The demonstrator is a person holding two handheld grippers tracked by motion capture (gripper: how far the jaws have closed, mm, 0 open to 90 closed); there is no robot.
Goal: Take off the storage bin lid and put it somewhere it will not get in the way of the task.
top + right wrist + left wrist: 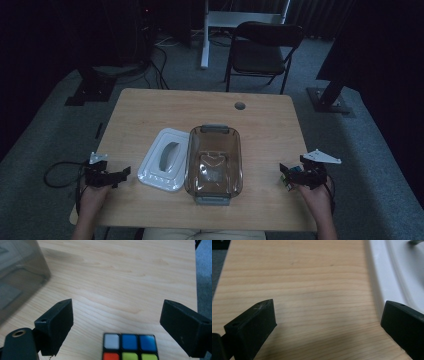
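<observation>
High view: wooden table (pixel 150 115) with a clear smoky container (pixel 214 162) at centre, long side running away from the person, grey latches at near and far ends. White lid (pixel 164 159) flat on the table just left of the container, touching or nearly touching its left rim, grey handle in the middle. Left gripper (pixel 120 174) held at the near left of the table, pointing right toward the lid, near its lower left corner but apart from it. Right gripper (pixel 284 172) at the near right edge, pointing left toward the container, well apart from it. Small coloured cube (pixel 286 181) on the table right at its tips. Round hole (pixel 240 105) in the far part of the tabletop. Folding chair (pixel 262 50) and white desk leg (pixel 205 35) on the carpet beyond the table.

Left gripper view: jaws wide apart, nothing between them, bare wood grain (pixel 307 297) below. Lid edge (pixel 384 277) white along the right side, right jaw overlapping it in the picture; contact cannot be told. Sliver of grey handle at top right.

Right gripper view: jaws spread wide, not clamped on anything. Puzzle cube (pixel 130 346) at the bottom edge between the jaws, on the table, touching neither. Top row white, blue, blue; below it orange, yellow-green, yellow-green. Container wall (pixel 20 272) at upper left, smoky and translucent, standing on the wood, well apart from the cube.
</observation>
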